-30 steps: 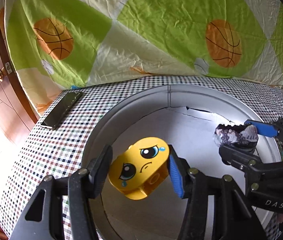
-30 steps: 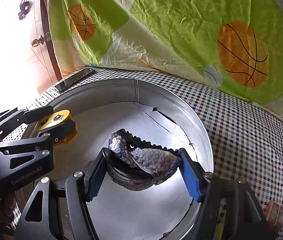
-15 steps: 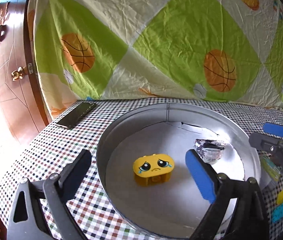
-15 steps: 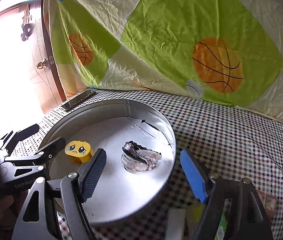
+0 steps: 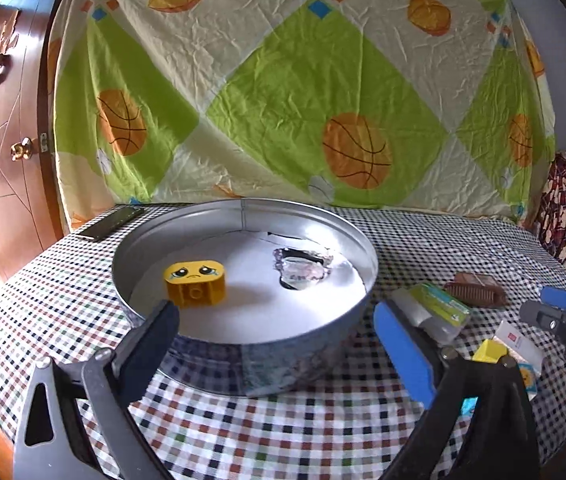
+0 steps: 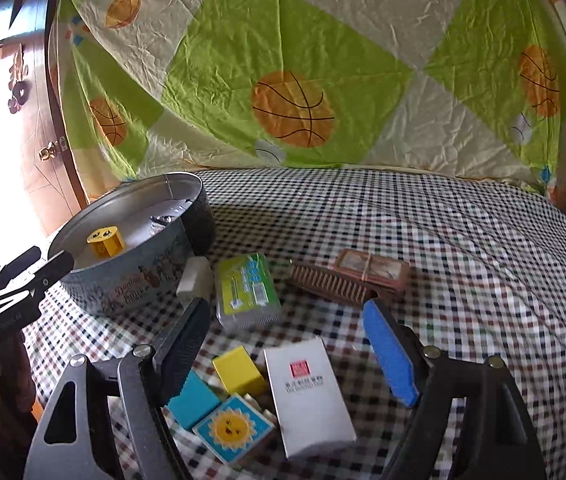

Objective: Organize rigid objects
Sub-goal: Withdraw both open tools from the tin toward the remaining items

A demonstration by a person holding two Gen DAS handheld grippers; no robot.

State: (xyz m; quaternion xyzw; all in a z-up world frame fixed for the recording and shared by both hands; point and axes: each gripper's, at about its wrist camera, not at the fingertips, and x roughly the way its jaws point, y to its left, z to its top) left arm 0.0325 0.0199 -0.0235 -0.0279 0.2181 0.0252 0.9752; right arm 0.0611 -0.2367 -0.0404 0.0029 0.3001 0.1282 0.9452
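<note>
Both grippers have let go and pulled back, the left gripper and right gripper opening with nothing between them, leaving the yellow sad-face block and shiny scaly clip in the round metal tin, so the small boxes come next.

Right tool opening, empty, above white box, blocks.

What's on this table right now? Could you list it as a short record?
Container: round metal tin on a checked tablecloth
In the tin: yellow sad-face block, shiny sequin piece
Outside, beside the tin: green packet, white box, sun block, yellow cube, brown brush
Left gripper: open, empty
Right gripper: opening, empty, above the loose items
</note>
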